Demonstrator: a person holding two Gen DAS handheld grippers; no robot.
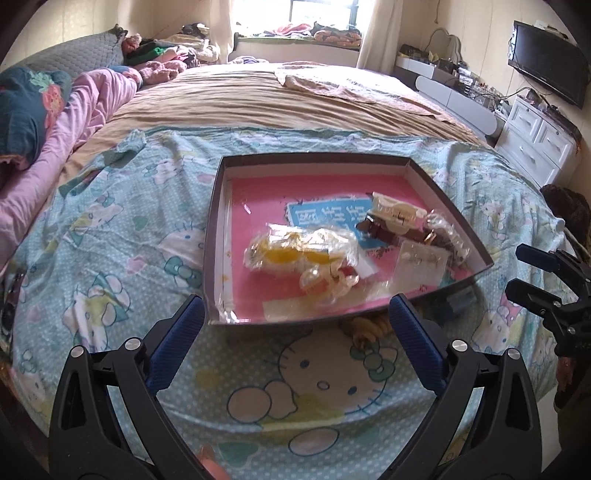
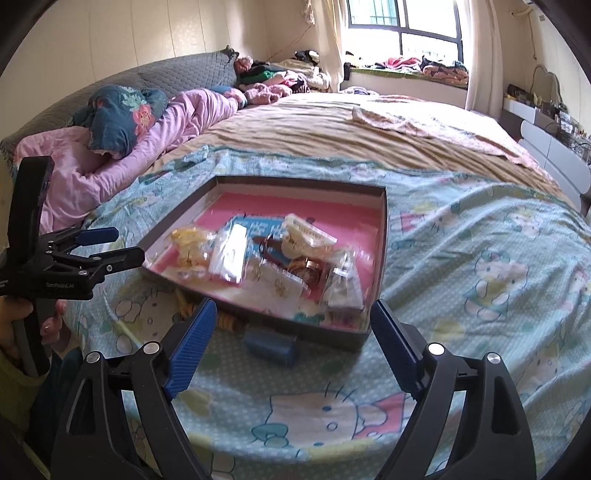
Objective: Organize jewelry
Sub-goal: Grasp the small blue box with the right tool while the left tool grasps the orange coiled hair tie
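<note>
A shallow dark-rimmed box (image 1: pixel 214 236) with a pink floor lies on the bed; it also shows in the right wrist view (image 2: pixel 384 236). It holds bagged jewelry: a yellow piece in clear plastic (image 1: pixel 295 254), a cream hair clip (image 1: pixel 395 212), an earring card (image 1: pixel 421 262) and brown pieces. A yellow hair tie (image 1: pixel 369 328) and a small blue box (image 2: pixel 271 349) lie on the sheet just in front of the box. My left gripper (image 1: pixel 295 314) is open and empty before the box's near edge. My right gripper (image 2: pixel 293 321) is open and empty above the blue box.
The box rests on a Hello Kitty sheet (image 1: pixel 325 384) over a tan bedspread (image 1: pixel 280 99). Pink bedding and pillows (image 2: pixel 110 147) lie at the left. White drawers (image 1: pixel 539 144) and a wall TV (image 1: pixel 546 66) stand at the right. A window (image 2: pixel 406 29) is at the back.
</note>
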